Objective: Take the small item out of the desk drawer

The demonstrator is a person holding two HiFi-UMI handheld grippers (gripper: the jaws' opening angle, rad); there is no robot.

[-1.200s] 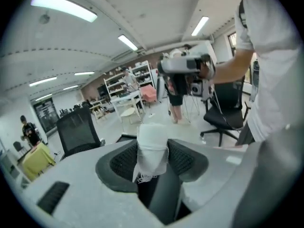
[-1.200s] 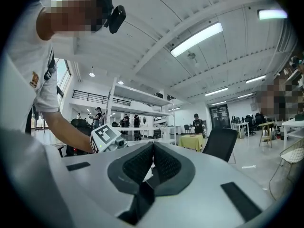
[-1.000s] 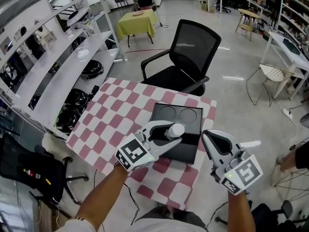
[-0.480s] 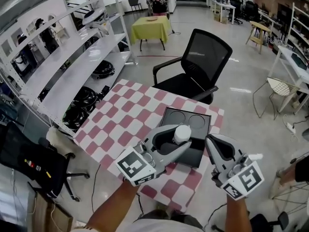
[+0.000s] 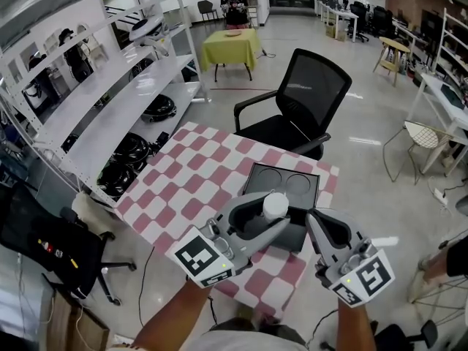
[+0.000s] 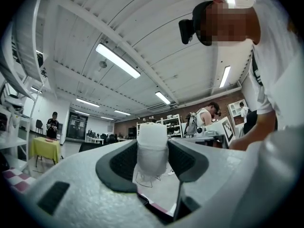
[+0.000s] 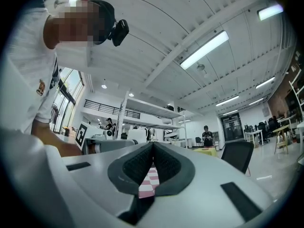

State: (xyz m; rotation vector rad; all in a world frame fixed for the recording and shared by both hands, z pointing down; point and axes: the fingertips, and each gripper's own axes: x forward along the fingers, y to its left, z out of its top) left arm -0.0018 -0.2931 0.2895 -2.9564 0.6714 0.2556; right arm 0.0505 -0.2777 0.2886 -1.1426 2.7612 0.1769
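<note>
White item [image 5: 276,202] in left gripper [image 5: 273,210], over black drawer unit's [image 5: 289,183] near edge.

A checkered table [image 5: 191,185] carries a black drawer box [image 5: 282,190].

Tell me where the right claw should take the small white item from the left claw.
Probably its top end: the small white item sits between the pads of the left claw, which clamp its lower body, leaving the top clear past the tips. Open the shut right claw and come in from beyond those tips, jaws crosswise.
</note>
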